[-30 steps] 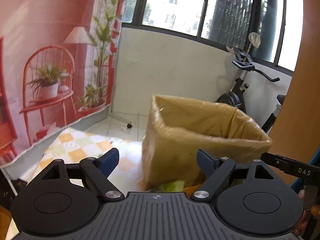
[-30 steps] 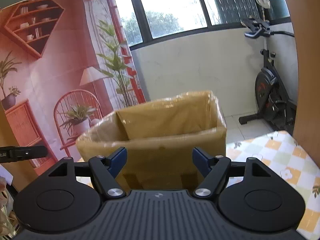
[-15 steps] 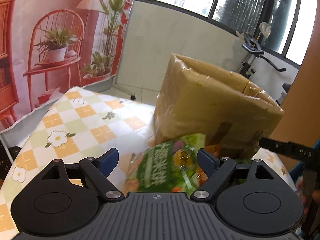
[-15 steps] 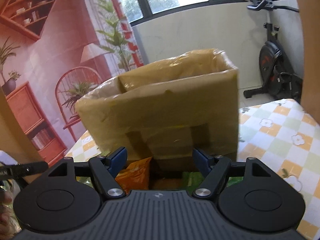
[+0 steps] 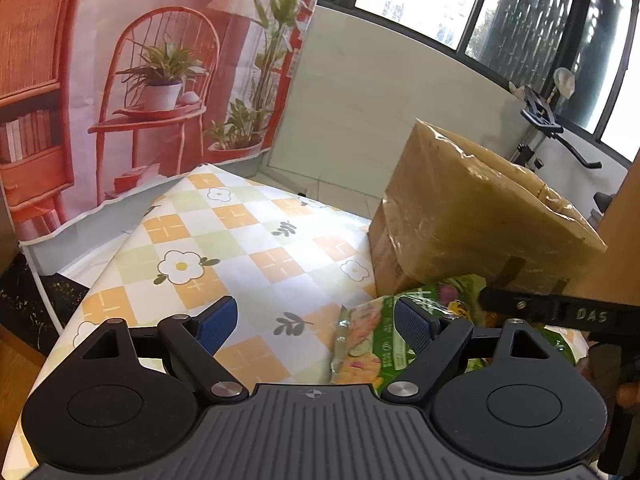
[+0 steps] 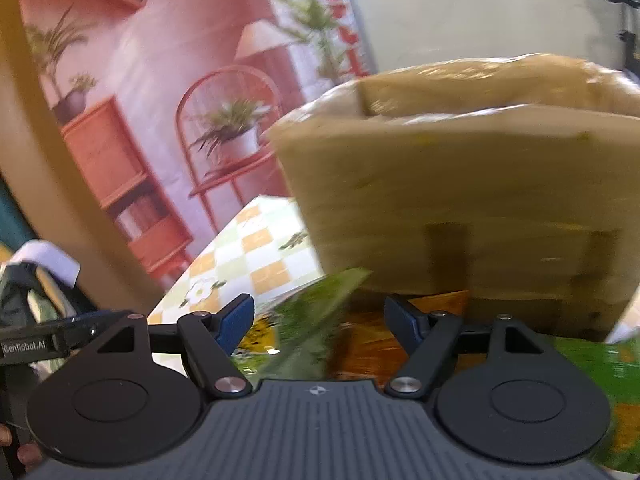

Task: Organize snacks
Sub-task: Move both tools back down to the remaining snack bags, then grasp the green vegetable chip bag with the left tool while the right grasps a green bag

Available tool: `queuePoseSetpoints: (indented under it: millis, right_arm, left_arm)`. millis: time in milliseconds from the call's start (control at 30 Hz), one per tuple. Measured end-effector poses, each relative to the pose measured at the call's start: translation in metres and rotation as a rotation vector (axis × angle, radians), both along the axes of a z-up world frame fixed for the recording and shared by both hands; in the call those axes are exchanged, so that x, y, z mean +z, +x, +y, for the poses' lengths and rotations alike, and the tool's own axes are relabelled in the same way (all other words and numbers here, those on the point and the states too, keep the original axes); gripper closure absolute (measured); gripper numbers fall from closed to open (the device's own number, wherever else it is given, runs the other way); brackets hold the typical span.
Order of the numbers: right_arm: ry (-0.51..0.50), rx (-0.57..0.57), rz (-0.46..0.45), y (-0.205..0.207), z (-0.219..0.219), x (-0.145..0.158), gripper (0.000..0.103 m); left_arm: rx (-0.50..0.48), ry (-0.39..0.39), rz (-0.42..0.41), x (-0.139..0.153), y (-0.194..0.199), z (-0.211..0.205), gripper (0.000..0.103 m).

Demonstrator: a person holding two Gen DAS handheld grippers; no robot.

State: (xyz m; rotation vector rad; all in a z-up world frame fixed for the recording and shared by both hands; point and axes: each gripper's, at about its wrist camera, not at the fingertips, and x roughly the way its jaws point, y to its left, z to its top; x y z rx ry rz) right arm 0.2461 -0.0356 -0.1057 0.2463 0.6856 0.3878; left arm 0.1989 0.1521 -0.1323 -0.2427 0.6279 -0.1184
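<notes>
Left of the tall brown cardboard box wrapped in clear film (image 5: pixel 472 216), the worktop with its orange, green and white checked flower-print cloth (image 5: pixel 224 248) is bare. Left claw (image 5: pixel 316 320): jaws wide apart, nothing gripped; its right pad sits just beside the glossy green snack packet (image 5: pixel 372 344) lying at the box's foot. Right claw (image 6: pixel 318 320): also wide apart and holding nothing; between its pads, blurred, show green packet film (image 6: pixel 316 316) and an orange packet (image 6: pixel 368 344), both against the box's front base.

Risks, as judged: packets are slick and overlap, so a closing claw may pinch only a foil edge and let it slip, or drag two at once. Both claws work the same small patch in front of the box and could collide; the right claw's black arm (image 5: pixel 560 312) already crosses the left view. The box wall is high; a packet lifted too low would catch its rim.

Beyond the box: printed pink backdrop (image 5: pixel 120 60), exercise bike (image 5: pixel 548 128).
</notes>
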Motion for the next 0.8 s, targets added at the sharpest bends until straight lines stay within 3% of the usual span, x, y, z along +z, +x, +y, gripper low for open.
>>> queuePoseSetpoints:
  millis: [300,433,800]
  right_arm:
    - [-0.027,0.087,0.141,0.018,0.034,-0.022,0.027]
    - [-0.022,0.108,0.116,0.009,0.029,-0.022,0.043]
    - [0.136,0.059,0.088,-0.016,-0.027,-0.017,0.047]
  left_arm:
    - [-0.008,-0.026,0.012,-0.012,0.002,0.001,0.016]
    - [-0.026,-0.027,0.017,-0.014,0.004,-0.002,0.016]
    - [-0.150,-0.069,0.028,-0.019,0.011,-0.041,0.016]
